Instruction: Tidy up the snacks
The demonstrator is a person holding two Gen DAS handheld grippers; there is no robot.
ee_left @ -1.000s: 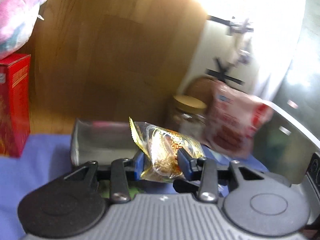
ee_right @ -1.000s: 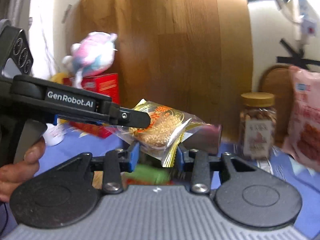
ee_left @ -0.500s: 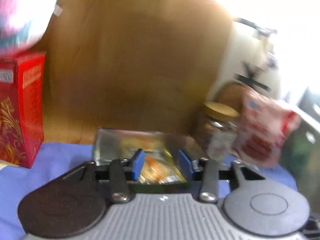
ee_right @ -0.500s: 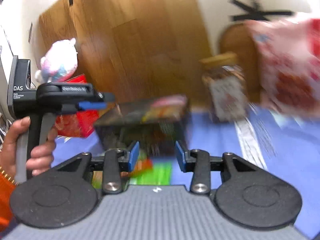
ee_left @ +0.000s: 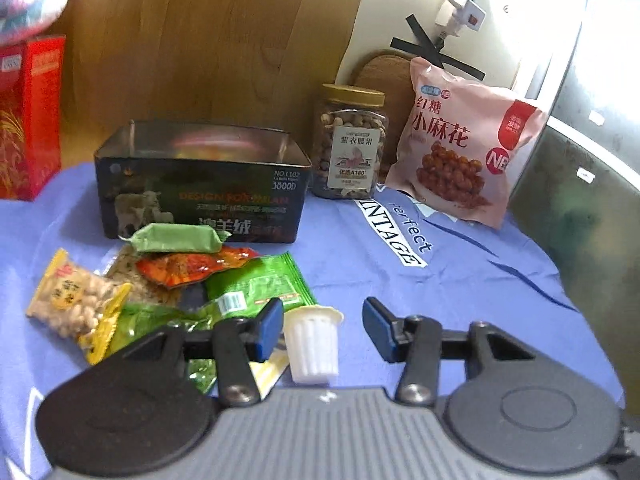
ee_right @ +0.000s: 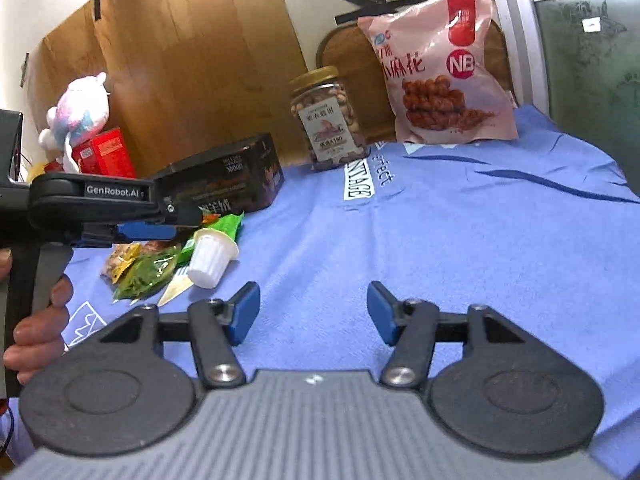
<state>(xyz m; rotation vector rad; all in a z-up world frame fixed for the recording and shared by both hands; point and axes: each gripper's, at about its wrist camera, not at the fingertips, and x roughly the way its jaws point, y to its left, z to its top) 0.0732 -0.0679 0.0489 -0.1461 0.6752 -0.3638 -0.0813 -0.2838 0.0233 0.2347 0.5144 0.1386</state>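
An open dark tin box point(ee_left: 200, 184) stands on the blue cloth point(ee_left: 460, 280). In front of it lie loose snacks: a green bar point(ee_left: 176, 238), a red-orange packet point(ee_left: 192, 266), a green packet point(ee_left: 256, 284) and a yellow peanut packet point(ee_left: 76, 300). A white ribbed jelly cup point(ee_left: 312, 344) stands between the fingers of my left gripper point(ee_left: 324, 328), close to the left pad and apart from the right one; this gripper is open. In the right wrist view the cup point(ee_right: 212, 256) sits under the left gripper point(ee_right: 176, 222). My right gripper point(ee_right: 314, 312) is opening over bare cloth, with nothing between its fingers.
A nut jar point(ee_left: 352, 144) and a pink snack bag point(ee_left: 460, 152) stand at the back against the wall. At the far left are a red box point(ee_left: 28, 120) and a plush toy point(ee_right: 82, 108). A person's hand point(ee_right: 36, 336) holds the left gripper's handle.
The gold packet that both grippers held over the tin is out of their jaws. Both grippers came back and down toward the near cloth. The left one now straddles the white cup; the right jaws widened.
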